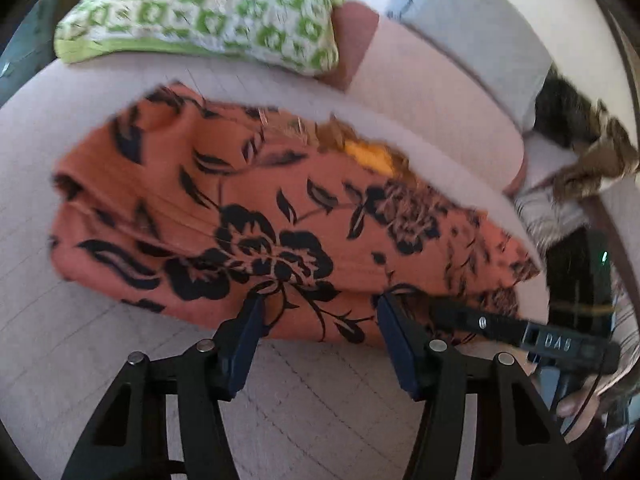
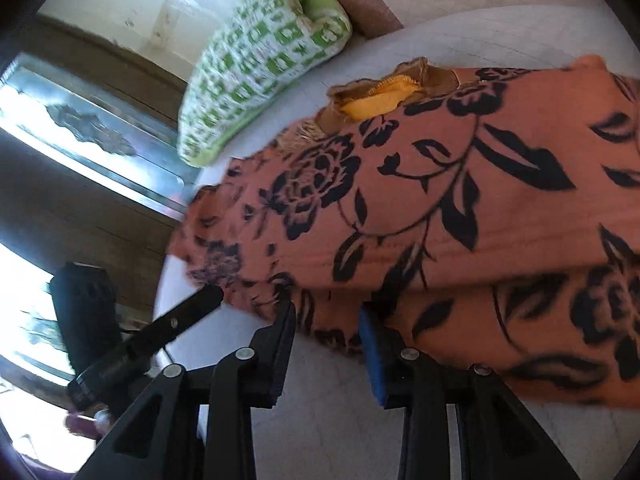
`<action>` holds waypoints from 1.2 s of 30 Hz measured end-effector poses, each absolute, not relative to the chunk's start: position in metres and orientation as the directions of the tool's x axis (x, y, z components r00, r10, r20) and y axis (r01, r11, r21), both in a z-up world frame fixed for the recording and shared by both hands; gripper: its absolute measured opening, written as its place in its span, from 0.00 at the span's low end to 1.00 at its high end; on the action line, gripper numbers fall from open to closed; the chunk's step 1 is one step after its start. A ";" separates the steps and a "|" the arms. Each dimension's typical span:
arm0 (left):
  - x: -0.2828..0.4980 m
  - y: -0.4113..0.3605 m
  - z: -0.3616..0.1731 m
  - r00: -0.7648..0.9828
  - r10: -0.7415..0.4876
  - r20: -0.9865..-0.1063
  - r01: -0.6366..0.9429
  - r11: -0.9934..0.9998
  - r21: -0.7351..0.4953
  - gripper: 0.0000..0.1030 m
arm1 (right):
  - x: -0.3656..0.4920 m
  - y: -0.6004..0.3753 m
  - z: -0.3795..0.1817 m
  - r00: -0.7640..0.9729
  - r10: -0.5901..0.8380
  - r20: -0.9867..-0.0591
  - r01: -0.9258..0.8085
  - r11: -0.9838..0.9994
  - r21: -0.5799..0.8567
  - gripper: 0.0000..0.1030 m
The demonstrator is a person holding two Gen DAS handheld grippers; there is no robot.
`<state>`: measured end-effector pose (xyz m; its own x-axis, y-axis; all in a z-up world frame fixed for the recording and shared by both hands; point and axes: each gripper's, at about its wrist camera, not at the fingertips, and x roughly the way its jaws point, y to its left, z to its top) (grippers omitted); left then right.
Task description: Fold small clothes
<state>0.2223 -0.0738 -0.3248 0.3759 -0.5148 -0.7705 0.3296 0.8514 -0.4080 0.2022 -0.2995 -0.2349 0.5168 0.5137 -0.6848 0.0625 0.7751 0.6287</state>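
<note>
The orange floral garment [image 1: 256,216] lies spread on the pale quilted bed [image 1: 60,340], already doubled over on itself, with a folded edge running across it and a lower layer showing beneath in the right wrist view [image 2: 460,216]; it sits directly ahead of both sets of jaws, its near hem just at their tips.

The left gripper [image 1: 320,312] has its jaws apart, the hem lying at the gap between them but no pad visibly pressing on cloth; the right gripper [image 2: 326,316] has its jaws apart too, narrower, with the garment's near edge at the tips and not clearly pinched. Each gripper shows at the edge of the other's view, so the two work side by side along the same hem.

By its look the fabric is thin, light and limp; it should drape and wrinkle rather than hold a crease, and two stacked layers may slide on one another when lifted. It is not fragile, but a shallow bite could take only the top layer. The sound hold is at the near hem, one pair of jaws towards each corner, reaching in far enough to catch every layer.

Beyond the jaws, a yellow and brown piece [image 1: 368,156] pokes out from under the far edge; a green patterned pillow [image 1: 208,12] rests farther off.
</note>
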 end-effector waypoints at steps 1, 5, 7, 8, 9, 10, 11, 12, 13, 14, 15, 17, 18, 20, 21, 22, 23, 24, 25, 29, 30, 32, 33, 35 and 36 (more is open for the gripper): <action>0.228 -0.076 -0.330 0.363 -0.509 -0.781 0.332 0.853 -0.402 0.58 | 0.205 -0.297 -0.238 0.512 0.506 -0.694 0.067 0.782 0.620 0.34; 0.237 -0.078 -0.325 0.386 -0.516 -0.764 0.385 0.843 -0.375 0.57 | 0.236 -0.305 -0.243 0.546 0.489 -0.680 0.050 0.791 0.609 0.34; 0.247 -0.071 -0.320 0.414 -0.535 -0.736 0.373 0.838 -0.399 0.57 | 0.264 -0.315 -0.234 0.579 0.475 -0.662 0.052 0.790 0.611 0.34; 0.254 -0.065 -0.317 0.434 -0.543 -0.719 0.355 0.837 -0.417 0.57 | 0.271 -0.320 -0.229 0.594 0.475 -0.649 0.053 0.782 0.621 0.34; 0.262 -0.058 -0.313 0.452 -0.553 -0.700 0.332 0.832 -0.444 0.57 | 0.283 -0.324 -0.224 0.609 0.472 -0.637 0.051 0.779 0.625 0.34; 0.269 -0.052 -0.310 0.464 -0.560 -0.686 0.312 0.828 -0.466 0.57 | 0.298 -0.327 -0.217 0.624 0.467 -0.627 0.044 0.780 0.625 0.34; 0.278 -0.043 -0.306 0.484 -0.561 -0.671 0.280 0.826 -0.489 0.57 | 0.308 -0.328 -0.211 0.634 0.459 -0.622 0.041 0.784 0.619 0.34; 0.284 -0.038 -0.304 0.503 -0.557 -0.661 0.260 0.827 -0.499 0.57 | 0.321 -0.330 -0.203 0.652 0.438 -0.619 0.044 0.793 0.608 0.36; 0.292 -0.031 -0.302 0.533 -0.544 -0.647 0.235 0.831 -0.505 0.57 | 0.332 -0.332 -0.199 0.663 0.427 -0.615 0.049 0.795 0.605 0.36; 0.300 -0.024 -0.301 0.566 -0.520 -0.640 0.206 0.841 -0.501 0.57 | 0.344 -0.336 -0.195 0.671 0.423 -0.609 0.056 0.790 0.610 0.36; 0.307 -0.016 -0.301 0.595 -0.490 -0.637 0.171 0.852 -0.496 0.57 | 0.354 -0.343 -0.191 0.689 0.403 -0.602 0.072 0.789 0.610 0.36; 0.319 0.004 -0.307 0.627 -0.445 -0.640 0.086 0.856 -0.510 0.57 | 0.373 -0.352 -0.184 0.730 0.311 -0.608 0.139 0.804 0.578 0.36; 0.321 0.011 -0.309 0.625 -0.450 -0.639 0.062 0.843 -0.534 0.57 | 0.377 -0.359 -0.182 0.746 0.283 -0.603 0.168 0.797 0.581 0.36; 0.322 0.019 -0.313 0.615 -0.481 -0.625 0.034 0.807 -0.589 0.57 | 0.379 -0.371 -0.180 0.765 0.280 -0.580 0.193 0.760 0.621 0.36; 0.321 0.019 -0.312 0.615 -0.484 -0.623 0.031 0.804 -0.593 0.57 | 0.377 -0.374 -0.176 0.774 0.281 -0.568 0.197 0.745 0.637 0.36; 0.319 0.017 -0.309 0.615 -0.479 -0.626 0.042 0.813 -0.581 0.57 | 0.372 -0.376 -0.172 0.780 0.281 -0.559 0.192 0.743 0.641 0.36; 0.316 0.012 -0.306 0.611 -0.472 -0.635 0.064 0.829 -0.555 0.57 | 0.362 -0.377 -0.167 0.780 0.287 -0.556 0.177 0.751 0.636 0.36; 0.315 0.009 -0.304 0.605 -0.474 -0.640 0.079 0.835 -0.544 0.57 | 0.352 -0.377 -0.164 0.773 0.296 -0.560 0.167 0.758 0.631 0.36; 0.312 0.005 -0.302 0.595 -0.488 -0.639 0.097 0.832 -0.546 0.57 | 0.337 -0.377 -0.161 0.761 0.322 -0.563 0.147 0.759 0.634 0.36; 0.309 -0.011 -0.300 0.503 -0.600 -0.623 0.170 0.775 -0.609 0.57 | 0.282 -0.365 -0.173 0.686 0.439 -0.580 0.076 0.750 0.657 0.37; 0.307 -0.016 -0.300 0.473 -0.625 -0.620 0.194 0.761 -0.619 0.57 | 0.265 -0.363 -0.180 0.662 0.444 -0.604 0.083 0.757 0.648 0.37; 0.301 -0.025 -0.298 0.452 -0.651 -0.610 0.236 0.747 -0.622 0.58 | 0.237 -0.358 -0.200 0.598 0.477 -0.644 0.097 0.755 0.649 0.37; 0.298 -0.031 -0.297 0.437 -0.659 -0.612 0.265 0.744 -0.613 0.58 | 0.227 -0.356 -0.210 0.569 0.489 -0.661 0.107 0.753 0.649 0.37; 0.295 -0.041 -0.299 0.403 -0.670 -0.623 0.302 0.740 -0.601 0.61 | 0.212 -0.362 -0.226 0.554 0.421 -0.718 0.164 0.791 0.590 0.37; 0.295 -0.045 -0.302 0.401 -0.661 -0.634 0.301 0.749 -0.590 0.61 | 0.212 -0.373 -0.232 0.560 0.353 -0.750 0.220 0.809 0.545 0.37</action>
<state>0.2946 -0.0450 -0.3019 0.4013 -0.6612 -0.6339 0.3012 0.7488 -0.5903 0.2121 -0.3727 -0.2321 0.5595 0.3527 -0.7500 0.2200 0.8093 0.5446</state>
